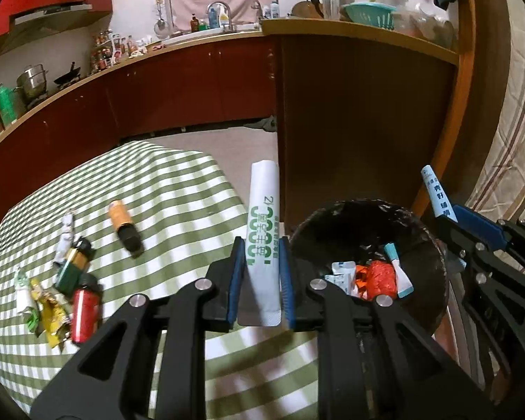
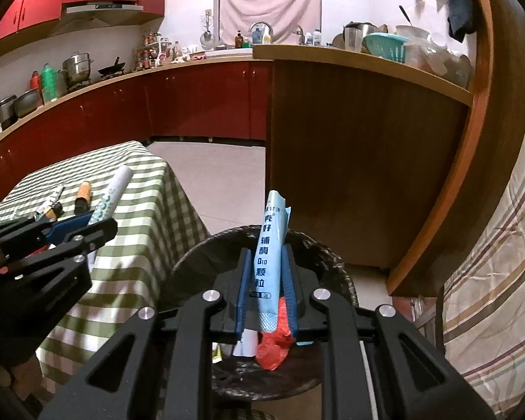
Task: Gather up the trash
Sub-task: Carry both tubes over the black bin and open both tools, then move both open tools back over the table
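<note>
Left claw clenched on white sachet, right claw on blue sachet; released off-centre, either likely misses bin.

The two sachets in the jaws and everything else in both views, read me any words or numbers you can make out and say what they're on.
"好 辅酶 Q10 颗粒" and "2g": blue sachet in the right gripper.
"2/" and large green rounded letters, not legible: white sachet in the left gripper.
Wrappers on the checked tablecloth, packets in the bin, counter bottles: too small or blurred.
</note>
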A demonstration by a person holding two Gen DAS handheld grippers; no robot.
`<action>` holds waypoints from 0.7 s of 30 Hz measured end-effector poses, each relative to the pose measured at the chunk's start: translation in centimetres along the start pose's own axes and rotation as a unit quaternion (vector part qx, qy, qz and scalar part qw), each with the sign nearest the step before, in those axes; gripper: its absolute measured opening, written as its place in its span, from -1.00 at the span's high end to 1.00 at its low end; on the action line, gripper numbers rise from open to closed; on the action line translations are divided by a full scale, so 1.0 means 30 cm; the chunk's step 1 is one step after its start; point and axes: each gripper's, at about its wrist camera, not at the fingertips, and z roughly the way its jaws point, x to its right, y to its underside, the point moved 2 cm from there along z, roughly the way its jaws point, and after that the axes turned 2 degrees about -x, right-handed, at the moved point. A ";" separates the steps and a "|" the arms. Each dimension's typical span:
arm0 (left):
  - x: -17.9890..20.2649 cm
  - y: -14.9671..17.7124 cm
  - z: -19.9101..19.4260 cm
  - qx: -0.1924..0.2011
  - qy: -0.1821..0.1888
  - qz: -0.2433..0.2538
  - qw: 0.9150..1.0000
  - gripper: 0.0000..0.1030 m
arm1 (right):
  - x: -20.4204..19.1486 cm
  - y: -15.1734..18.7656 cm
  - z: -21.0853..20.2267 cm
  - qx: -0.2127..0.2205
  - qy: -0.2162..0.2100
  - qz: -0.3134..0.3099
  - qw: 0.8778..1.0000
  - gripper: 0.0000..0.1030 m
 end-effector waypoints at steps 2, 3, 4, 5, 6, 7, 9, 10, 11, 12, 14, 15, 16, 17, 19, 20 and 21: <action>0.021 -0.007 0.016 -0.003 0.000 0.004 1.000 0.62 | 0.013 0.005 0.010 -0.001 -0.001 0.002 1.000 0.64; 0.034 -0.012 0.024 -0.004 0.000 0.007 1.000 0.62 | 0.017 0.004 0.016 -0.001 -0.001 0.002 1.000 0.64; 0.043 -0.012 0.027 -0.005 0.000 0.009 1.000 0.62 | 0.021 0.005 0.020 -0.001 -0.001 0.004 1.000 0.64; 0.054 -0.016 0.037 -0.006 0.000 0.012 1.000 0.62 | 0.028 0.003 0.028 -0.002 -0.003 0.005 1.000 0.64; 0.066 -0.020 0.047 -0.008 -0.001 0.014 1.000 0.62 | 0.031 0.003 0.032 -0.002 -0.004 0.006 1.000 0.63; 0.074 -0.023 0.054 -0.009 -0.003 0.016 1.000 0.61 | 0.035 0.002 0.040 -0.003 -0.008 0.005 1.000 0.61; 0.090 -0.026 0.074 -0.015 -0.003 0.020 1.000 0.55 | 0.046 0.002 0.048 -0.002 -0.003 0.006 1.000 0.46; 0.097 -0.026 0.081 -0.019 -0.003 0.021 1.000 0.26 | 0.053 0.003 0.049 0.000 -0.001 0.009 1.000 0.38; 0.097 -0.023 0.079 -0.021 -0.003 0.022 1.000 -0.02 | 0.060 0.004 0.048 -0.001 -0.002 0.012 1.000 0.37; 0.101 -0.024 0.080 -0.022 -0.004 0.023 0.999 -0.06 | 0.063 0.003 0.047 -0.001 -0.002 0.014 1.000 0.37; 0.106 -0.023 0.078 -0.021 -0.005 0.025 0.999 -0.06 | 0.073 0.005 0.046 0.000 0.001 0.018 1.000 0.37; 0.105 -0.023 0.076 -0.020 -0.005 0.024 0.999 -0.07 | 0.080 0.005 0.047 0.000 0.001 0.019 1.000 0.37; 0.102 -0.022 0.074 -0.021 -0.003 0.021 1.000 -0.07 | 0.083 0.004 0.046 -0.001 0.001 0.021 1.000 0.37; 0.099 -0.021 0.073 -0.023 -0.001 0.018 1.000 -0.07 | 0.085 0.005 0.043 -0.001 0.001 0.022 1.000 0.37; 0.092 -0.020 0.071 -0.025 0.002 0.011 1.000 -0.07 | 0.087 0.005 0.038 0.000 0.003 0.023 1.000 0.37; 0.086 -0.017 0.065 -0.025 0.002 0.008 1.000 -0.07 | 0.085 0.006 0.036 0.000 0.003 0.023 1.000 0.37; 0.082 -0.018 0.061 -0.025 0.002 0.006 1.000 -0.07 | 0.081 0.004 0.033 0.000 0.003 0.024 1.000 0.37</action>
